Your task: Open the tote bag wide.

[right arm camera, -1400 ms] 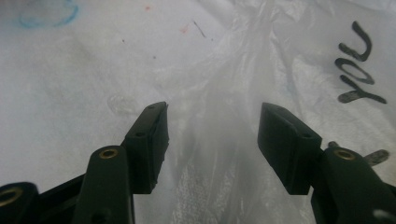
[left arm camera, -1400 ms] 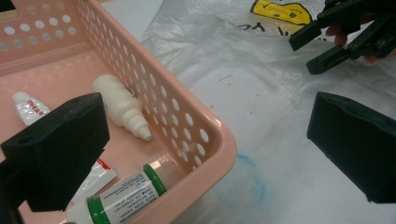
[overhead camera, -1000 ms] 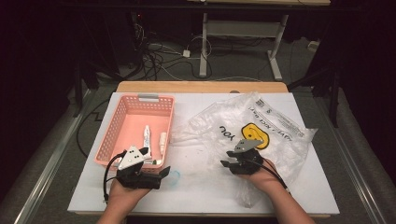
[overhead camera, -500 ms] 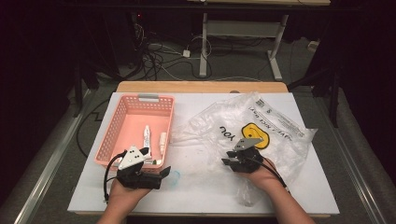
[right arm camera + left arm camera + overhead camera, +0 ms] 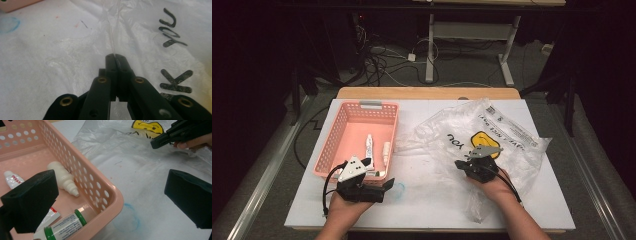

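Seen from the high view, the right gripper (image 5: 460, 163) lies on the clear plastic bag (image 5: 512, 145), which is spread over the right half of the white table (image 5: 432, 200). Its jaws have just been closing and are now shut, with a fold of the film between them. The left gripper (image 5: 389, 184) rests near the front corner of the pink basket (image 5: 328, 145), beside a faint blue ring (image 5: 399, 189) drawn on the table.

In the left gripper view, the jaws stand wide open and hold nothing — one pad is over the basket, the other over the table. Inside the basket lie a white dropper bottle (image 5: 63, 179), a small tube (image 5: 13, 179) and a green-capped bottle (image 5: 62, 226). The basket wall stands between this gripper and the bag.

In the right gripper view, the two black jaws meet tightly on a thin ridge of the plastic bag (image 5: 110, 32), close to the printed black letters (image 5: 175, 32).

The likely risk is that only one layer of film is pinched, so a pull would drag the whole bag instead of opening it. The film is slippery and thin — it could also slide out, or tear under a sharp tug.
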Available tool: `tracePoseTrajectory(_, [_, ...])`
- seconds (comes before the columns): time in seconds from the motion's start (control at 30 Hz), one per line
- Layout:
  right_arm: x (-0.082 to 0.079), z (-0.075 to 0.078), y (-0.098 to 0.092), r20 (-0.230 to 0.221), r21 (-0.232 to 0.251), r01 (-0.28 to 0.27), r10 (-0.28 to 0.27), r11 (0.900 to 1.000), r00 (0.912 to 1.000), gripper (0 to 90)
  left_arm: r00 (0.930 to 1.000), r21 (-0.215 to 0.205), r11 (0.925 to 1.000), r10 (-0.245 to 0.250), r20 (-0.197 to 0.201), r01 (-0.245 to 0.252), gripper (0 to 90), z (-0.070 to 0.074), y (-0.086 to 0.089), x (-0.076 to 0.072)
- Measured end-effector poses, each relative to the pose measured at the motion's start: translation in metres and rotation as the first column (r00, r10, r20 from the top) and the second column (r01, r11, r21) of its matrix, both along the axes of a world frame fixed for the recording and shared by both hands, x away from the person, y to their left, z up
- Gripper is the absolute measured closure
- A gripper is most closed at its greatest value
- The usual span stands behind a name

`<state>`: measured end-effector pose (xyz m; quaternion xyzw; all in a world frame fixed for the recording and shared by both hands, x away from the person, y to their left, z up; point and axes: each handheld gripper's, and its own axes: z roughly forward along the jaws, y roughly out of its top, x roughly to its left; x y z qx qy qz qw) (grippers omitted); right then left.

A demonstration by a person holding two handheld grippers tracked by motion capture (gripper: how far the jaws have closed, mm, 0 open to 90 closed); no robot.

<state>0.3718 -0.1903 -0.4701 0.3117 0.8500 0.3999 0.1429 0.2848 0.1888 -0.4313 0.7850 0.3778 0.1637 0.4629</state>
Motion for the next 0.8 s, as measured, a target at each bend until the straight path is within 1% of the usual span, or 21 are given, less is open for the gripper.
tracePoseTrajectory(0.03, [0.000, 0.000, 0.000, 0.000, 0.000, 0.000, 0.000, 1.000, 1.0000, 90.0, 1.0000, 0.000, 1.0000, 0.000, 0.000, 0.000, 0.0, 0.000, 0.000, 0.000])
tracePoseTrajectory(0.07, [-0.001, 0.003, -0.002, 0.022, 0.016, 0.004, -0.004, 1.000, 0.9997, 90.0, 1.0000, 0.000, 1.0000, 0.000, 0.000, 0.000, 0.0, 0.000, 0.000, 0.000])
tracePoseTrajectory(0.1, [-0.001, 0.003, -0.002, 0.022, 0.016, 0.004, -0.004, 1.000, 0.9997, 90.0, 1.0000, 0.000, 1.0000, 0.000, 0.001, 0.000, 0.0, 0.000, 0.000, 0.000])
tracePoseTrajectory(0.13, [-0.003, 0.007, -0.004, 0.046, 0.035, 0.012, -0.013, 0.999, 0.9989, 90.0, 1.0000, 0.001, 1.0000, -0.001, 0.003, 0.001, 0.0, 0.000, 0.000, 0.000])
tracePoseTrajectory(0.17, [-0.003, 0.007, -0.004, 0.046, 0.035, 0.012, -0.013, 0.999, 0.9989, 90.0, 1.0000, 0.001, 1.0000, -0.001, 0.003, 0.001, 0.0, 0.000, 0.000, 0.000])
tracePoseTrajectory(0.2, [-0.004, 0.012, -0.005, 0.062, 0.054, 0.015, -0.019, 0.998, 0.9979, 90.0, 1.0000, 0.001, 1.0000, -0.002, 0.003, 0.002, 0.0, 0.000, 0.000, 0.000])
tracePoseTrajectory(0.3, [-0.006, 0.019, -0.008, 0.094, 0.075, 0.021, -0.028, 0.997, 0.9952, 90.0, 1.0000, 0.003, 1.0000, -0.004, 0.003, 0.004, 0.0, 0.000, 0.000, 0.000])
tracePoseTrajectory(0.33, [-0.007, 0.021, -0.009, 0.100, 0.085, 0.021, -0.030, 0.996, 0.9945, 90.0, 1.0000, 0.002, 1.0000, -0.004, 0.003, 0.004, 0.0, 0.000, 0.000, 0.000])
tracePoseTrajectory(0.37, [-0.007, 0.021, -0.009, 0.100, 0.085, 0.021, -0.030, 0.996, 0.9945, 90.0, 1.0000, 0.003, 1.0000, -0.004, 0.003, 0.004, 0.0, 0.000, 0.000, 0.000])
tracePoseTrajectory(0.43, [-0.009, 0.028, -0.011, 0.123, 0.101, 0.023, -0.035, 0.995, 0.9918, 90.0, 1.0000, 0.003, 1.0000, -0.003, 0.004, 0.003, 0.0, 0.000, 0.000, 0.000])
tracePoseTrajectory(0.47, [-0.010, 0.034, -0.013, 0.142, 0.111, 0.028, -0.044, 0.993, 0.9889, 90.0, 1.0000, 0.003, 1.0000, -0.003, 0.004, 0.003, 0.0, 0.001, 0.000, 0.000])
tracePoseTrajectory(0.5, [-0.010, 0.036, -0.014, 0.154, 0.113, 0.026, -0.043, 0.993, 0.9871, 90.0, 1.0000, 0.003, 1.0000, -0.003, 0.004, 0.003, 0.0, 0.001, 0.000, 0.000])
tracePoseTrajectory(0.6, [-0.012, 0.042, -0.016, 0.169, 0.128, 0.031, -0.052, 0.991, 0.9842, 90.0, 1.0000, 0.004, 1.0000, -0.004, 0.005, 0.004, 0.0, 0.001, -0.001, 0.000])
tracePoseTrajectory(0.63, [-0.013, 0.048, -0.019, 0.187, 0.138, 0.032, -0.058, 0.990, 0.9806, 90.0, 1.0000, 0.004, 1.0000, -0.005, 0.004, 0.005, 0.0, 0.001, -0.001, 0.000])
tracePoseTrajectory(0.67, [-0.013, 0.048, -0.019, 0.187, 0.138, 0.032, -0.058, 0.990, 0.9806, 90.0, 1.0000, 0.005, 1.0000, -0.005, 0.004, 0.005, 0.0, 0.001, -0.001, 0.000])
tracePoseTrajectory(0.7, [-0.014, 0.054, -0.020, 0.201, 0.148, 0.040, -0.070, 0.988, 0.9771, 90.0, 1.0000, 0.001, 1.0000, -0.003, 0.004, 0.003, 0.0, 0.001, -0.001, 0.000])
tracePoseTrajectory(0.8, [-0.015, 0.062, -0.020, 0.225, 0.150, 0.041, -0.074, 0.988, 0.9716, 90.0, 1.0000, 0.000, 1.0000, -0.003, 0.005, 0.003, 0.0, 0.001, -0.001, 0.000])
